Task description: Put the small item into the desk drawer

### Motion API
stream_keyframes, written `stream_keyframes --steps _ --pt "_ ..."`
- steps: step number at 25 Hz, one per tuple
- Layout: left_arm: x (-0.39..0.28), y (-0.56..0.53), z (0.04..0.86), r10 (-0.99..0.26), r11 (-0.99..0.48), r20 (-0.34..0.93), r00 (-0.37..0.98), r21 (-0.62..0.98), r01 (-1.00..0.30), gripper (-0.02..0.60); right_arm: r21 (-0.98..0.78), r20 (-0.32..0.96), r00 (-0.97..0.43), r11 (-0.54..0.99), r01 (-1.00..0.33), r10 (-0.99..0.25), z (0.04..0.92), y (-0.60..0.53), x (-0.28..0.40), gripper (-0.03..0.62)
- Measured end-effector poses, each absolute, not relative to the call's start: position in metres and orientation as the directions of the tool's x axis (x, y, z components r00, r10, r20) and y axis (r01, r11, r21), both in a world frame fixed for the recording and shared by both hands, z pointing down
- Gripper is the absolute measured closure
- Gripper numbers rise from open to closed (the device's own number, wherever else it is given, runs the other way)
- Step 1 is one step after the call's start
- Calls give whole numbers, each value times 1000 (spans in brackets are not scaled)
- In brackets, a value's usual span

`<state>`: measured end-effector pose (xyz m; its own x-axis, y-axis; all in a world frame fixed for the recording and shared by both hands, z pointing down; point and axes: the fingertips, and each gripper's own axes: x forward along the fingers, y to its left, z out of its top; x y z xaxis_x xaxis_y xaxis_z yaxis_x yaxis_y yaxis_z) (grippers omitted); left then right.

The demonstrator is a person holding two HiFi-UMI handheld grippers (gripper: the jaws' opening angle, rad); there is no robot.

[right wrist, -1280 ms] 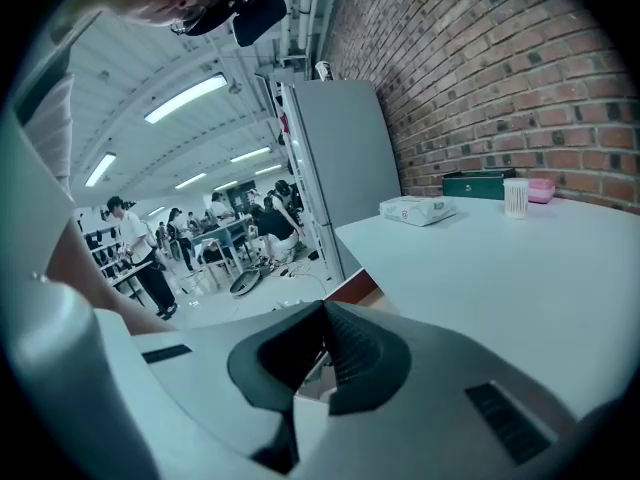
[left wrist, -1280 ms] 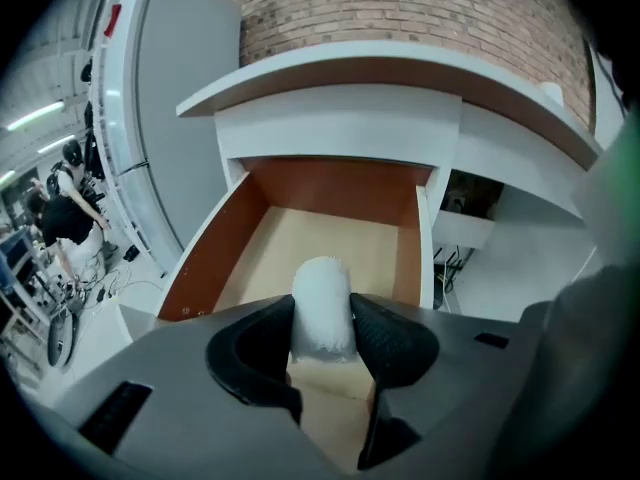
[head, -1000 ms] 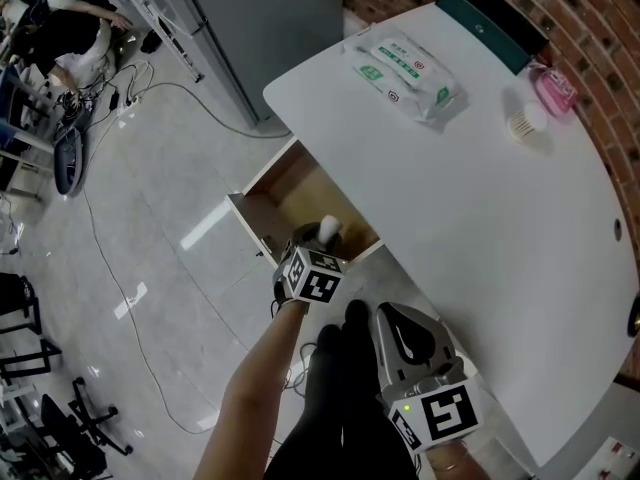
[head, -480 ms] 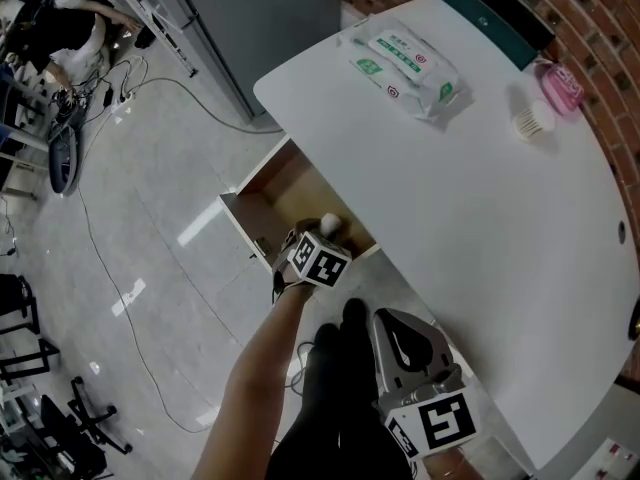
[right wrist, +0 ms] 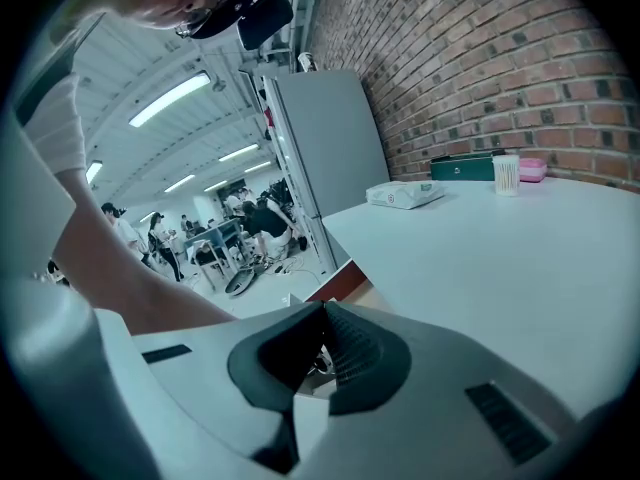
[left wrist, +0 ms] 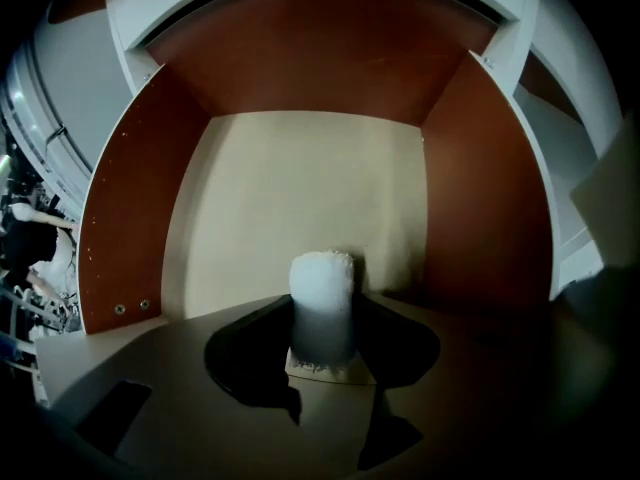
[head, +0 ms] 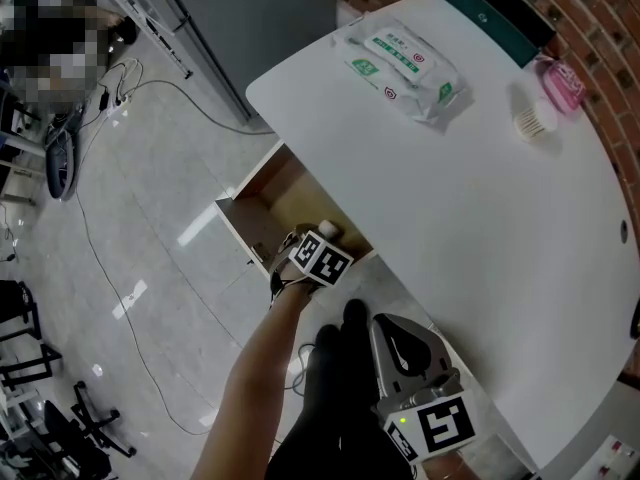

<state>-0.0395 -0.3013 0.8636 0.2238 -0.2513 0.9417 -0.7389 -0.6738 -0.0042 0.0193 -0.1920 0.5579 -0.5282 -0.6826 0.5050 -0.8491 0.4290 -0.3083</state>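
Note:
The small item (left wrist: 322, 308) is a white, fuzzy-topped cylinder, upright between the jaws of my left gripper (left wrist: 324, 340). The dark pads touch both its sides while the jaws are opening. Beyond it lies the open desk drawer (left wrist: 300, 188), with a pale floor and red-brown walls. From the head view, the left gripper (head: 322, 238) reaches over the drawer (head: 262, 200) near its front, the small item (head: 328, 230) showing at its tip. My right gripper (head: 405, 326) hangs low beside the desk edge, shut with nothing in it; its jaws meet in the right gripper view (right wrist: 322, 313).
The white desk (head: 480, 198) carries wet-wipe packs (head: 405, 63), a green box (head: 495, 13), a pink item (head: 560, 83) and a small white cup (head: 533, 118) at its far end. A grey cabinet (head: 260, 18) stands behind the drawer. Cables (head: 130, 268) trail over the floor.
The left gripper has edged a little deeper over the drawer with the small item. The right gripper has stayed where it was.

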Motion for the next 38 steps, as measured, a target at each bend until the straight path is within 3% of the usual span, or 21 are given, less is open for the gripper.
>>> stream_keyframes --steps 14,22,38 --pt "-44 -308 860 -249 -630 939 235 27 -776 339 -330 506 -542 430 -841 -671 561 -195 16 586" --pt "-48 -305 791 -411 -545 860 303 34 -837 319 -336 483 -549 435 -835 -682 540 -196 15 586" --pt "-104 -255 591 -726 -333 617 305 72 -940 465 -272 378 -559 489 -829 -737 455 -187 6 586"
